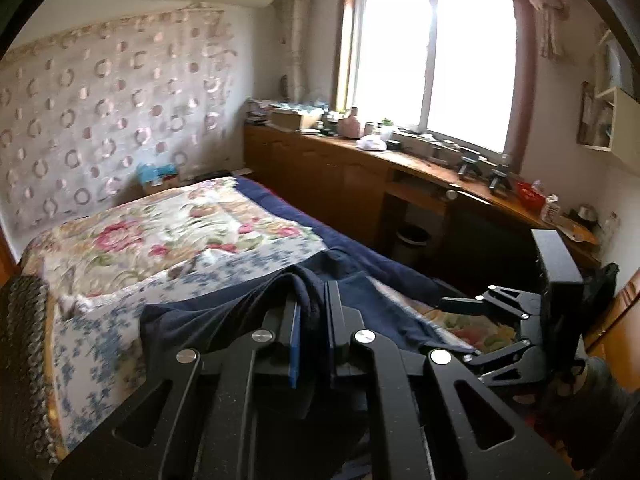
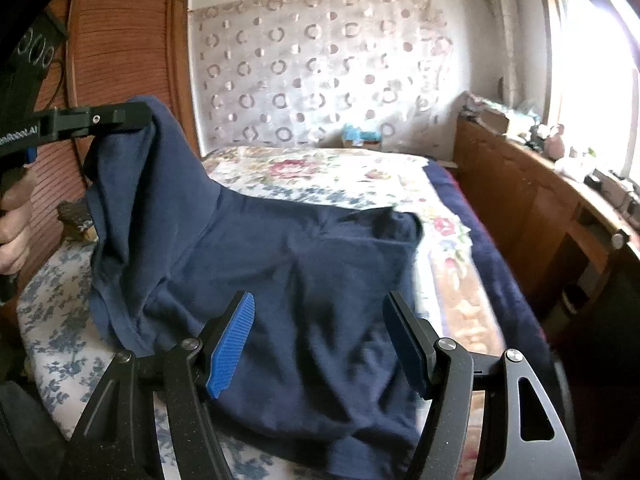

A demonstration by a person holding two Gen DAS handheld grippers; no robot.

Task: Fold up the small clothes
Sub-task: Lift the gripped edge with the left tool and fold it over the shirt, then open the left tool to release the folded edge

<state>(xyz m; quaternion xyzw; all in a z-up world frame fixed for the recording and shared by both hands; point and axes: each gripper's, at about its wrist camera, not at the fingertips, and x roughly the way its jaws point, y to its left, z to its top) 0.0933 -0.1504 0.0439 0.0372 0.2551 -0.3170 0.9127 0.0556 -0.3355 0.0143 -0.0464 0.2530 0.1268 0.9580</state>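
Right wrist view: the right gripper [image 2: 318, 340] hangs wide open over the near part of a navy garment [image 2: 280, 280], its blue-padded fingers [image 2: 232, 340] holding nothing. The garment lies on the near end of the bed [image 2: 60, 344], on a blue-flowered sheet; its left corner is lifted and pinched tight in the left gripper [image 2: 136, 116], which a hand [image 2: 14, 232] holds. White lettering on that gripper's body reads partly "Robot.AI". Beyond lies a rose-patterned cover [image 2: 320, 172], then a wall hanging [image 2: 320, 68] with rings.

Left wrist view: the left gripper [image 1: 312, 312] is nearly closed on a bunched fold of the garment [image 1: 240, 316]. Far right, a wooden counter [image 1: 400, 160] runs under the window [image 1: 432, 64].
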